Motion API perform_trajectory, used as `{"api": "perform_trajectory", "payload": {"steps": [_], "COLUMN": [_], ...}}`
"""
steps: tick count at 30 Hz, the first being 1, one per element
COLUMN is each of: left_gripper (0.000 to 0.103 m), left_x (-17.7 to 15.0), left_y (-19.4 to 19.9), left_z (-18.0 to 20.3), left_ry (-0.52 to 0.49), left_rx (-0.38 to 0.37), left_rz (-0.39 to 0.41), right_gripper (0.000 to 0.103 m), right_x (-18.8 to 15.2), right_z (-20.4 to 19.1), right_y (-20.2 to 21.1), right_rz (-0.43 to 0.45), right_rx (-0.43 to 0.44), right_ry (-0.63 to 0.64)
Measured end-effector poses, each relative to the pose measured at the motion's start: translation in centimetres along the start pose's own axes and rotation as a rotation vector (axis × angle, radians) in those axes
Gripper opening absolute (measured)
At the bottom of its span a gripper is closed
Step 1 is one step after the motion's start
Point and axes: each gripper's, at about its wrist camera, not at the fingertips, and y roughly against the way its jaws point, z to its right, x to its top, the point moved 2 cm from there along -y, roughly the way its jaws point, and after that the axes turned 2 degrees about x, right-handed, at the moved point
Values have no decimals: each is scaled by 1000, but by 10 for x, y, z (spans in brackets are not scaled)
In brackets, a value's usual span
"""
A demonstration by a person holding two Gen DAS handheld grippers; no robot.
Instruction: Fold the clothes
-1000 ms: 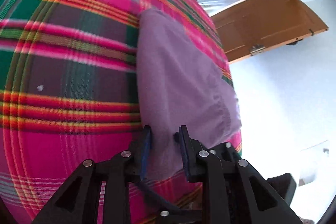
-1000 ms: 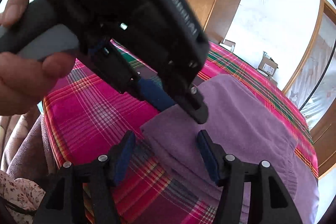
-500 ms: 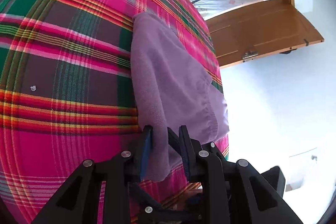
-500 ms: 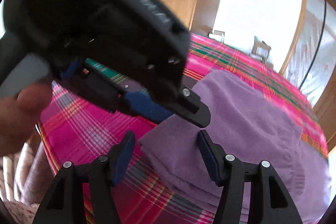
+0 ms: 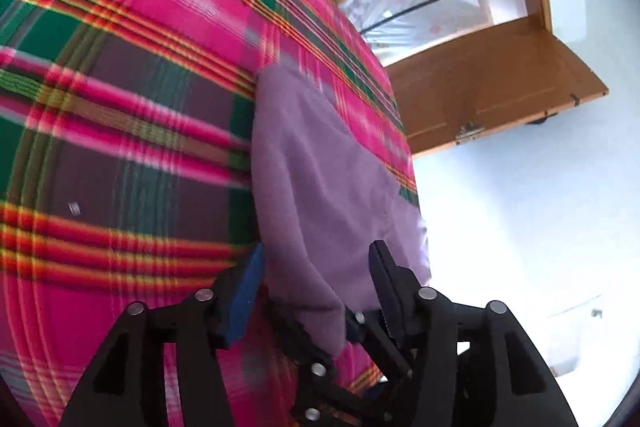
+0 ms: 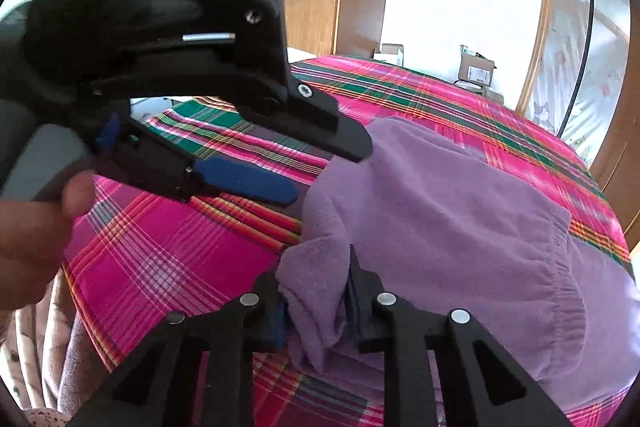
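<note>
The right tool (image 6: 316,291) pinches a bunched corner of the purple garment (image 6: 448,211) on the plaid bed (image 6: 168,259), the left tool (image 5: 316,267) gapes released at ten o'clock, its lettering blurred.

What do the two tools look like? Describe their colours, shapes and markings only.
Both are black plastic. The left tool has a bulky rounded body with raised lettering, too blurred to read, a grey handle, a silver pin and blue pads on its tapered fingers. The right tool shows angular black finger frames with silver rivets and blue pads. No cables or sleeves are visible.
</note>
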Motion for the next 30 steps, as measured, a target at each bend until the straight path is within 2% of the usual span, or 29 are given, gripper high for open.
{"api": "perform_trajectory", "payload": {"steps": [4, 7, 10, 15, 19, 24, 30], "left_gripper": [59, 60, 61, 62, 62, 62, 62], "left_x": [13, 25, 39, 42, 57, 74, 82], "left_y": [-3, -10, -20, -26, -38, -49, -65], "left_z": [-5, -11, -17, -22, -17, -10, 2], "left_ry": [7, 4, 18, 12, 4, -11, -31], "left_rx": [-8, 14, 2, 2, 16, 40, 8], "left_rz": [24, 16, -5, -4, -7, -30, -54], "right_gripper": [21, 20, 20, 20, 20, 20, 20], "right_x": [-3, -5, 0, 5, -9, -7, -3], "right_z": [1, 6, 4, -8, -21, -19, -15], "right_y": [4, 11, 9, 14, 27, 29, 25], "right_rz": [6, 18, 32, 33, 37, 37, 30], "right_rx": [6, 17, 30, 48, 55, 62, 69], "right_ry": [2, -1, -10, -17, -21, -27, -31]}}
